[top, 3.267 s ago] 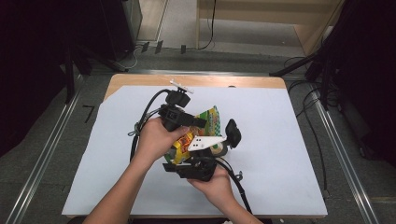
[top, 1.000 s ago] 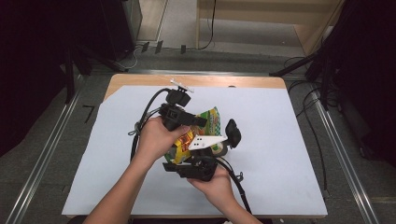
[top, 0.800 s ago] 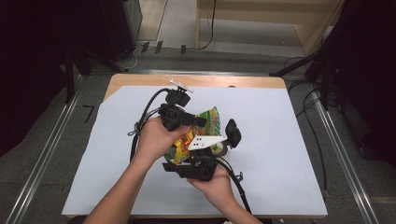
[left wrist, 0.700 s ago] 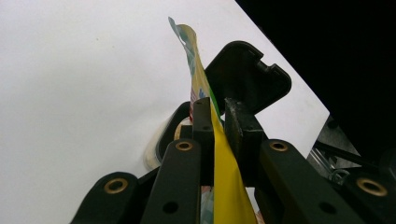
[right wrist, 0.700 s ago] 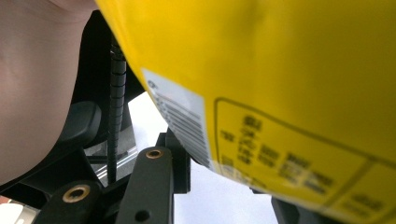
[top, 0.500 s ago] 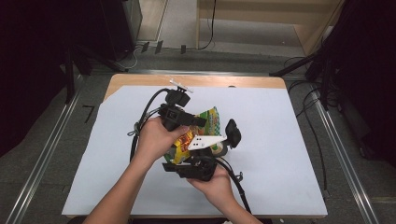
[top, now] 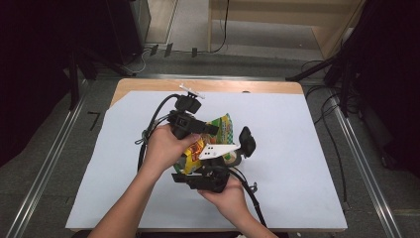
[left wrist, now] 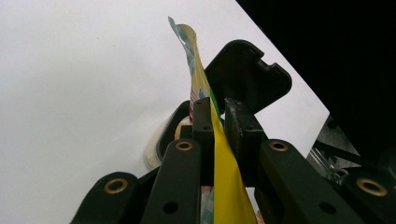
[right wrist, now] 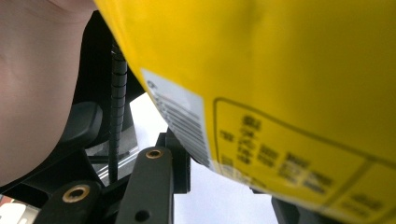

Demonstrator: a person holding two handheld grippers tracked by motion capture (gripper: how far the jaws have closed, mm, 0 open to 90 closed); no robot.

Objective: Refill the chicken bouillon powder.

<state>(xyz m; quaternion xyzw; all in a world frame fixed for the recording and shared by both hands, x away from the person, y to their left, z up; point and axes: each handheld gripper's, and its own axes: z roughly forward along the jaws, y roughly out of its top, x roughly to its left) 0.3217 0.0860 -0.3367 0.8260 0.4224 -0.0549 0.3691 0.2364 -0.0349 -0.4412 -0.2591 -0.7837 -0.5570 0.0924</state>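
A yellow and green snack bag (top: 216,135) is held between two hand-held grippers above the white sheet (top: 307,148) that covers the wooden table (top: 148,85), near the sheet's middle. From above, its long axis runs from the near left, where its yellow end sits between the person's hands, to the far right, where its green end points toward the table's far edge. The left gripper (left wrist: 215,119) is clenched on the bag: in the left gripper view the thin yellow film stands edge-on between the two pads, its crimped top rising past them. The right gripper (top: 233,157) comes up from below; in the right gripper view the bag's yellow back with its barcode (right wrist: 180,119) lies across the jaws, one jaw touching it, but whether they squeeze it cannot be told. Compared with the earlier frames, bag, hands and grippers sit in the same places.
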